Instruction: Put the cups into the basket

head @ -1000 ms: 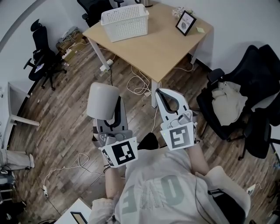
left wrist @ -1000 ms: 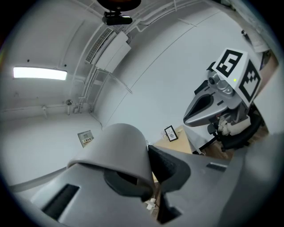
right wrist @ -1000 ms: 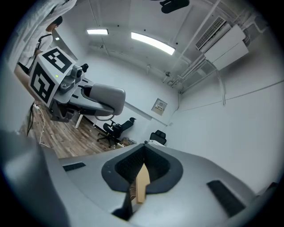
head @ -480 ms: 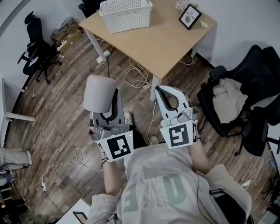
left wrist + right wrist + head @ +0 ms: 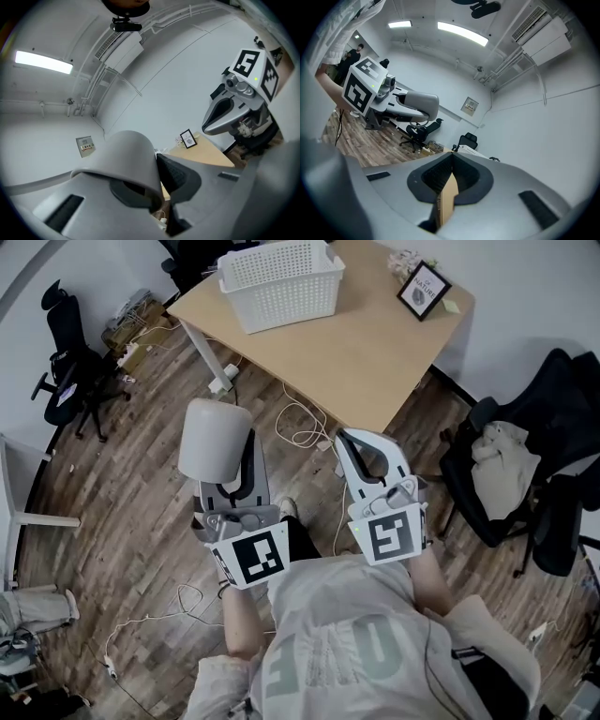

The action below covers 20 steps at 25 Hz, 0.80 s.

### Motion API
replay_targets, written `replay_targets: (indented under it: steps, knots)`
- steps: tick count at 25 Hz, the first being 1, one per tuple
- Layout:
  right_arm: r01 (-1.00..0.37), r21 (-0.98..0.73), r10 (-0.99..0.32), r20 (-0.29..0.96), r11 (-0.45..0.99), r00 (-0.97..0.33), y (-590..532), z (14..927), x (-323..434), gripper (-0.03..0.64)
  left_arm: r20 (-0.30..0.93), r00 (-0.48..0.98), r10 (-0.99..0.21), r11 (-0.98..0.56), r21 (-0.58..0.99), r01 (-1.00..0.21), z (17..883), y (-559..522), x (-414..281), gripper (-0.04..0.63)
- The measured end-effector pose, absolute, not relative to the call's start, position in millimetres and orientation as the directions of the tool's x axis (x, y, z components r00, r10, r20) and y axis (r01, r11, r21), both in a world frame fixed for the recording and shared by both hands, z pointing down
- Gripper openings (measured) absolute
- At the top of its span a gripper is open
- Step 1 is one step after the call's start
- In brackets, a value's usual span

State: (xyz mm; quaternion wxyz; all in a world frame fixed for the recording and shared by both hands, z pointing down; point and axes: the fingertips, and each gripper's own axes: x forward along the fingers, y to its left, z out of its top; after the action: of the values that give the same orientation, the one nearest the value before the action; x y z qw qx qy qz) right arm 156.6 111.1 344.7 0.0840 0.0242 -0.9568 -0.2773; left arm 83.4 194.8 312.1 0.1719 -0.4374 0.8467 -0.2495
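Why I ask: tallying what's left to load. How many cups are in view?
1. A grey cup, its rim pinched in the left gripper. The inside of the white basket is partly cut off, so others may be hidden.

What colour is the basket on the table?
White, with little holes all over its sides. The basket shows best in the head view.
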Motion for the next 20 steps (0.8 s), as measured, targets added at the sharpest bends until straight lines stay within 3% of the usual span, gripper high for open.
replay_targets:
  steps: [12,20]
  knots:
    - [-0.056,0.569,-0.161,0.137,0.820,-0.977,108.6,312.0,12.5,-0.002,-0.113,-0.486,-0.867,0.457,-0.572,-0.681,280.3,184.4,-60.7,0.051]
    - [-0.113,0.544,-0.227,0.148,0.832,-0.963,106.4,317.8,-39.4,-0.002,-0.108,-0.401,-0.910,0.388,-0.566,-0.727,281.1,173.7,-104.2,0.051]
